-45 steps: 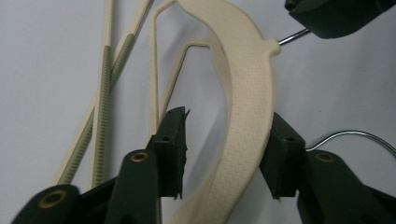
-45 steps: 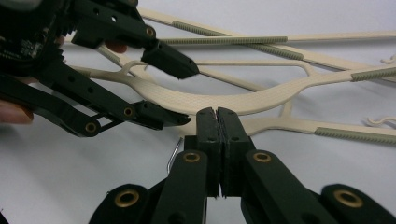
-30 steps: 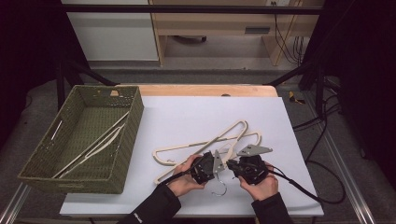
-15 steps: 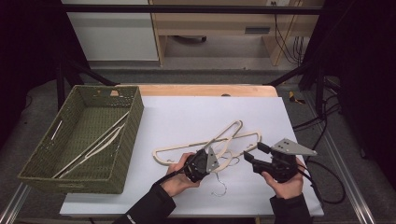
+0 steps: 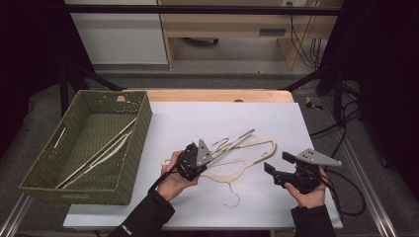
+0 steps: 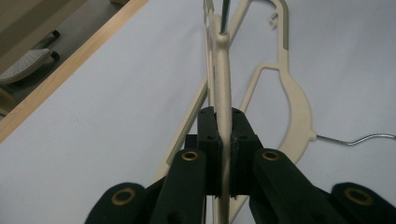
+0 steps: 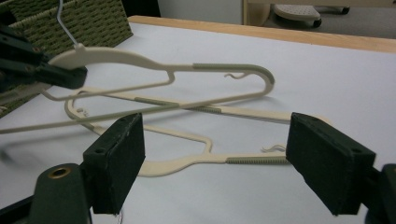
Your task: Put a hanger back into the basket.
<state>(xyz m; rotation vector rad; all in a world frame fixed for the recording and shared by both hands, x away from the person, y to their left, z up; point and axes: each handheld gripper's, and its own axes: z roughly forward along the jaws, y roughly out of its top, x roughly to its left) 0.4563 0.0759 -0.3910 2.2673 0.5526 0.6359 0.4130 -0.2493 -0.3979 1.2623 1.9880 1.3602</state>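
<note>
Left claw clamped on a cream plastic clothes hanger: in the left gripper view the two black pads press flat against either side of one thin arm of the hanger, which runs straight away from the camera, its wire hook at the far end. Hanger is raised off the table at the gripped end and tilted, over the middle of the white sheet. It has a grey ribbed strip along the shoulder and small notches near the corner. A second cream hanger lies flat on the sheet beneath and just in front of it, wire hook pointing toward the person; the two cross in the right gripper view. Right claw stands wide with nothing between the jaws, having just been opening; it sits to the right of both hangers, apart from them. Table is covered by a plain white sheet, with a wooden edge showing along the far side. Woven green basket sits at the left edge, holding more pale hangers. Beyond the table: grey floor, a pale wooden bench and cables; surroundings dark.
</note>
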